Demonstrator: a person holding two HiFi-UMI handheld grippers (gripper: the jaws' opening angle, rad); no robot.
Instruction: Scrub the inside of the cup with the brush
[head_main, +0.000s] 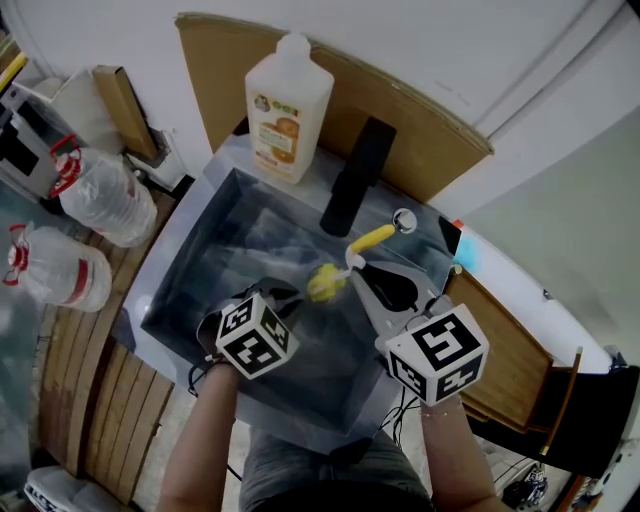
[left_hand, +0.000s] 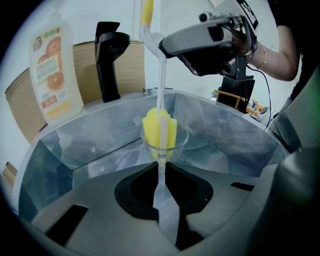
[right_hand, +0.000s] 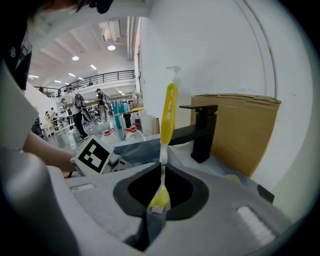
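In the left gripper view a clear cup (left_hand: 164, 141) stands tilted over the sink, its narrow foot pinched between the jaws of my left gripper (left_hand: 162, 197), which is shut on it. The brush's yellow sponge head (left_hand: 159, 131) sits inside the cup, and its white stem rises to the yellow handle (left_hand: 146, 12). My right gripper (right_hand: 158, 204) is shut on the brush handle (right_hand: 168, 114). In the head view the left gripper (head_main: 289, 301) is at the sink's front, the right gripper (head_main: 360, 268) beside it, with the sponge head (head_main: 325, 283) between them.
The steel sink (head_main: 196, 262) lies under both grippers. A black faucet (head_main: 356, 176) and an orange-labelled soap bottle (head_main: 289, 108) stand at its back rim before a cardboard sheet (head_main: 428, 131). Two water jugs (head_main: 100, 196) lie on the floor at left.
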